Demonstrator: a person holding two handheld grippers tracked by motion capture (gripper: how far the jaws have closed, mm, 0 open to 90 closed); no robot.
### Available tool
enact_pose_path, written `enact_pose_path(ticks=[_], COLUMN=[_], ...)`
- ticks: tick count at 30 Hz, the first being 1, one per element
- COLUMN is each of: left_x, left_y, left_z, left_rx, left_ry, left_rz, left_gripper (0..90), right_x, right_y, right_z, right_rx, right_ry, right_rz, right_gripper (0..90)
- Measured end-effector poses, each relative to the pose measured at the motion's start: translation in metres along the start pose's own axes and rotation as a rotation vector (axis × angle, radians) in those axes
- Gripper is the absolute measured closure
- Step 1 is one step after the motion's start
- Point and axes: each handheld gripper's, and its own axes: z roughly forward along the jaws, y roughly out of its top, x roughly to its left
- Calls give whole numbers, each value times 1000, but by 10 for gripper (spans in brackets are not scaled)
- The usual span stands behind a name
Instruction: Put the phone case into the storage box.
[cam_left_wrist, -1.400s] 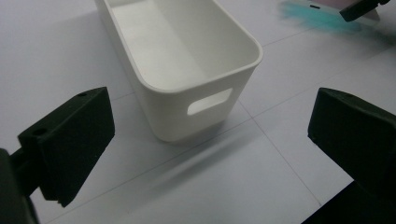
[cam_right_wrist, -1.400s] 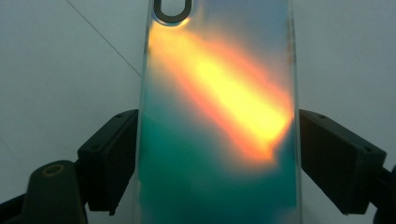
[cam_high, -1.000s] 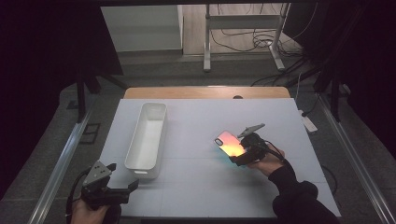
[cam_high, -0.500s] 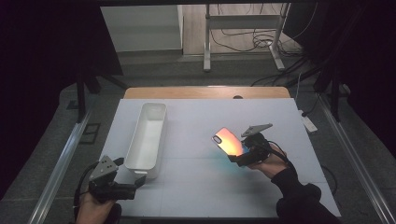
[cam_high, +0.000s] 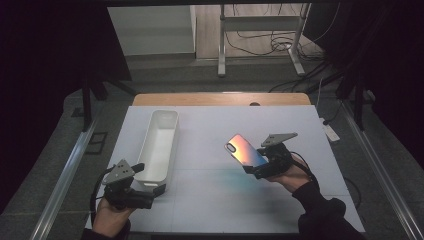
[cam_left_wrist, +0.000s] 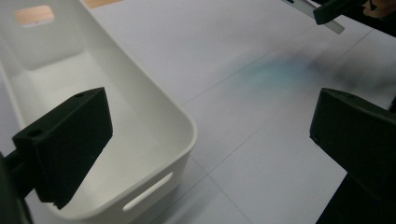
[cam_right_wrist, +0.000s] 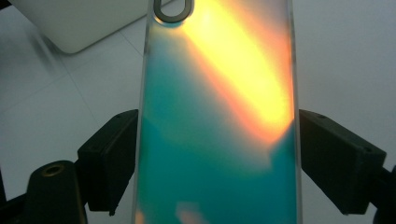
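My right gripper (cam_high: 262, 161) is shut on an iridescent phone case (cam_high: 244, 150) and holds it tilted above the white table (cam_high: 215, 200), right of the middle. In the right gripper view the case (cam_right_wrist: 219, 116) glows orange and teal, with its camera cutout at the top, and both black jaws press on its long edges. My left gripper (cam_high: 147, 180) is open at the near end of a long white tray (cam_high: 161, 135). In the left gripper view one jaw hangs over the inside of the tray (cam_left_wrist: 154, 116), the other over the table, with the tray's near corner between them.
The tray is empty and runs away from me on the table's left half. A wooden strip (cam_high: 220, 99) borders the far edge. Metal rails (cam_high: 65, 175) flank both sides, and cables lie on the floor beyond.
My left gripper has moved right and forward, up to the tray's near end. My right gripper has lifted the phone case a little higher off the table.
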Motion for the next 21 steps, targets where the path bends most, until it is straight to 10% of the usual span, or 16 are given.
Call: enact_pose_path(ticks=[21], left_x=[-12], left_y=[36], left_z=[33], left_rx=[-41], left_ry=[-145], left_rz=[84], left_gripper=[0], right_x=[4], right_y=[-3], right_z=[-26], right_rx=[-75], right_ry=[70], right_rz=[16], right_gripper=[168])
